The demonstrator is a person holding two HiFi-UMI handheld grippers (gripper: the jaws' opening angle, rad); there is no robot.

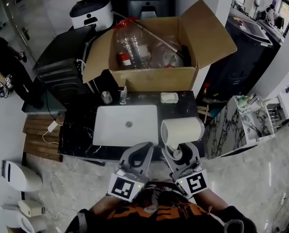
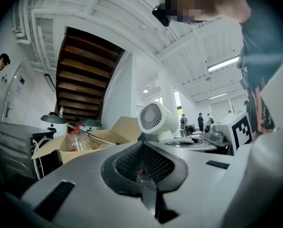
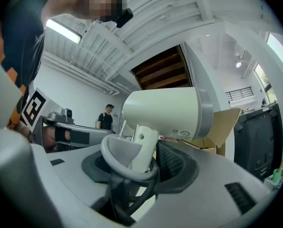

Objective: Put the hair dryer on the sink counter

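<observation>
My right gripper is shut on the handle of the white hair dryer, held upright with its barrel level. A loop of its dark cord hangs at the jaws. The dryer hovers over the front right edge of the black marble sink counter, right of the white basin. My left gripper is beside it at the counter's front edge, its pads together with nothing between them. In the left gripper view the hair dryer's rear grille shows ahead.
An open cardboard box with plastic bottles stands behind the counter. A soap dish, a small cup and a bottle sit along the counter's back edge. A marble-patterned cabinet is to the right. A person stands far left.
</observation>
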